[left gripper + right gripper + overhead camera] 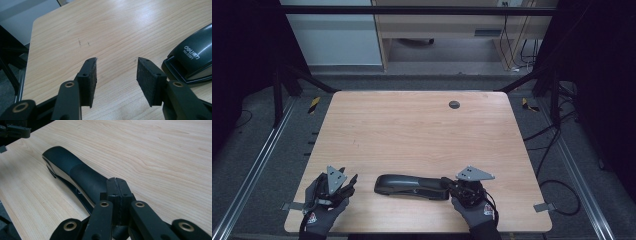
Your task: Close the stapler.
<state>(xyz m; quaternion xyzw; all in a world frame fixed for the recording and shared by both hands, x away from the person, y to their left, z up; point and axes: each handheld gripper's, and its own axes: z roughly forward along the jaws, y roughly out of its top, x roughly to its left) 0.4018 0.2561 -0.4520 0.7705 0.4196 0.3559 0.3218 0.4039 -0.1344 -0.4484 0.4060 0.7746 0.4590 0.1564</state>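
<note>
Right now the stapler (412,186) lies flat on the table (412,130) near its front edge, long axis running side to side. At the stapler's right end sits the right gripper (116,185) — jaws pressed together with nothing between them, tips just beside the dark body. Left of the stapler, apart from it, the left gripper (116,71) rests with jaws partly spread — bare wood between the pads (147,80).

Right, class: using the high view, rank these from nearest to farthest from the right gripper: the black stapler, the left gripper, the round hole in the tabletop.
1. Black stapler, right beside the right gripper, on its left.
2. Left gripper, past the stapler's far end.
3. Round hole, near the table's far edge.
</note>
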